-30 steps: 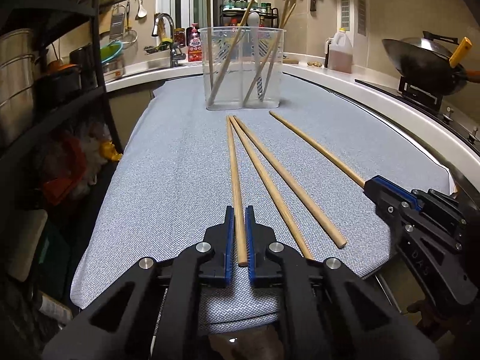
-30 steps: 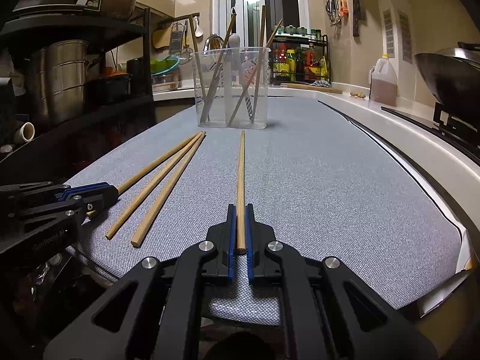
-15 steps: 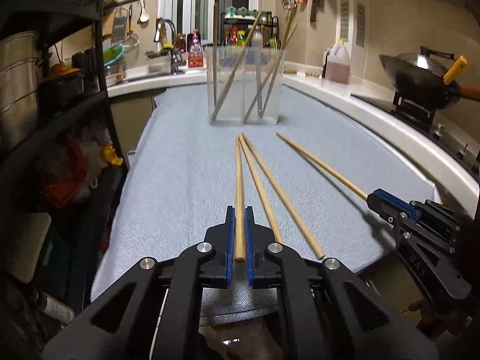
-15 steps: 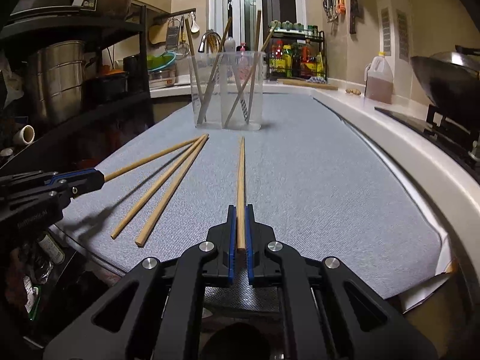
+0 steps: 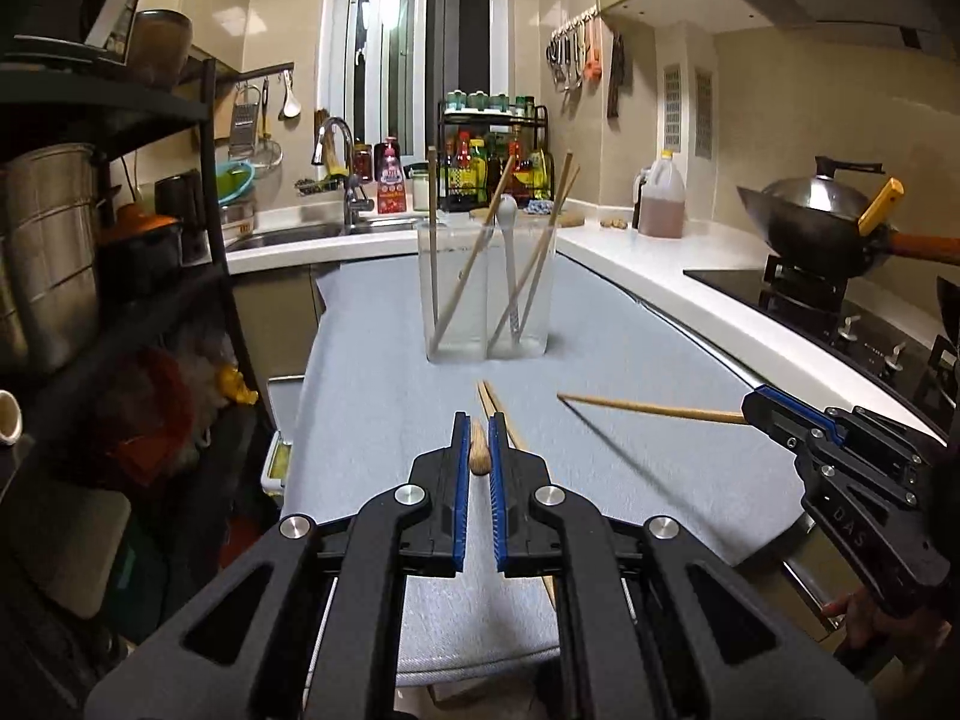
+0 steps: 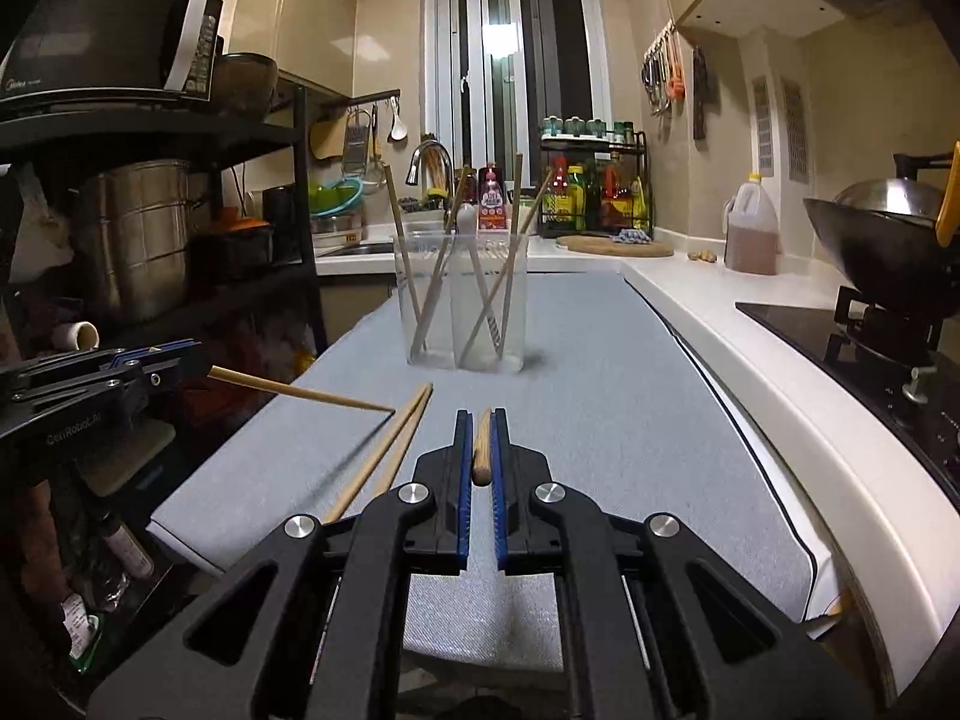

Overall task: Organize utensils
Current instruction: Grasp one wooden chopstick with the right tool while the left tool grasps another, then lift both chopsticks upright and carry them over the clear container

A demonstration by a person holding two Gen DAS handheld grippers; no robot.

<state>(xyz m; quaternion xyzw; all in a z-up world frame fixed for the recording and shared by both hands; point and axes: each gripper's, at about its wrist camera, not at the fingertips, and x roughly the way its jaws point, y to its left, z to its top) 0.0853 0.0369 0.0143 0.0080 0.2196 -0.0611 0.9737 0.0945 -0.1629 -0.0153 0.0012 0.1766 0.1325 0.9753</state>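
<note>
Both grippers clamped, one chopstick each, both clear of the grey mat (image 5: 384, 396).

- Left gripper (image 5: 479, 450): pads closed on the butt of a chopstick (image 5: 479, 457) that points away, so only its end shows here; in the right wrist view its shaft (image 6: 300, 391) runs out to a tip over the mat.
- Right gripper (image 6: 479, 447): same pinch on its own chopstick (image 6: 481, 450), seen full length from the left wrist view (image 5: 648, 408).
- Two loose chopsticks (image 6: 390, 444) lie side by side on the mat, between the grippers.
- Clear holder (image 5: 487, 294) stands at the far end of the bench, upright, with several chopsticks and a white-handled utensil (image 5: 509, 246) leaning inside.

Judgement on the step: carry to the holder. Sticks are held at the very end, so tips will swing; go slow. Bring each tip above the rim, tilt it downward, aim for a gap between the leaning sticks, then let go low. Deliver one at a time so the long shafts don't cross or tip the light holder.
</note>
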